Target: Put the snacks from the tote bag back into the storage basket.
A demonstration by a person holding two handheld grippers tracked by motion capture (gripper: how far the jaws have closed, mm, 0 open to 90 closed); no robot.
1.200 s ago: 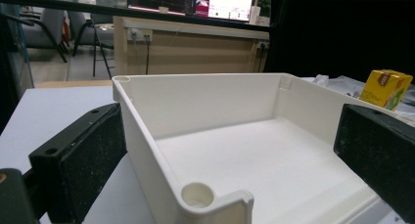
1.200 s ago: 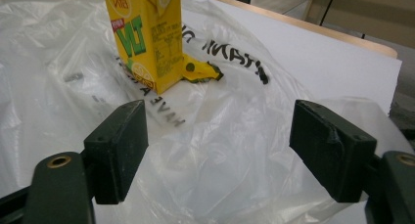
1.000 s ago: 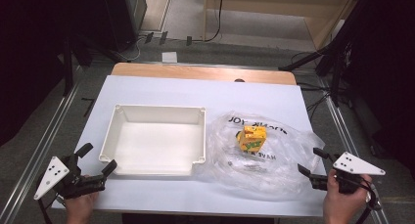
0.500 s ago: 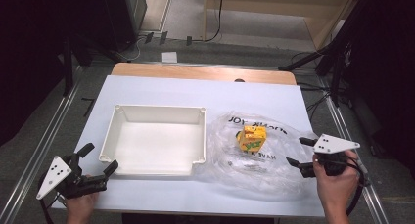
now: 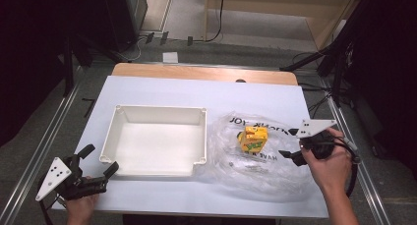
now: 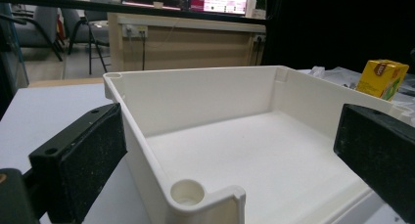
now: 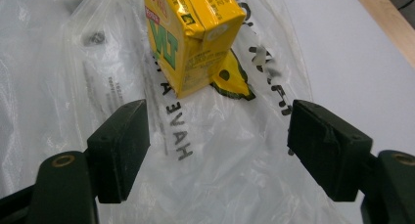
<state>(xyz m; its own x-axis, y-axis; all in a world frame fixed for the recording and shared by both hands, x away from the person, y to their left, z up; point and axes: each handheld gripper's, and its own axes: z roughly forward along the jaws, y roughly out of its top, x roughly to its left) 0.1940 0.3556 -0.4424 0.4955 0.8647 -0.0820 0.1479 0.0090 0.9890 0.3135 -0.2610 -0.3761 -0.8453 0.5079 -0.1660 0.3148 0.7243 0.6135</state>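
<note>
From above, a yellow juice carton (image 5: pixel 253 139) lies inside a crinkled clear plastic bag (image 5: pixel 255 161) on the white desk (image 5: pixel 162 90), just right of a white rectangular plastic tray (image 5: pixel 155 141). The right gripper (image 5: pixel 290 154) hovers over the bag's right edge. The left gripper (image 5: pixel 101 161) rests near the tray's corner.

The left gripper view shows wide fingers (image 6: pixel 93 155) flanking the tray's rounded corner, untouched.

The right gripper view shows glossy folded carton seams (image 7: pixel 193 35) and black lettering; its fingers (image 7: pixel 122 145) have just been closing, nothing between them.

Bright even overhead light on the table (image 5: pixel 162 90), dark surroundings, soft focus, faint shadows
</note>
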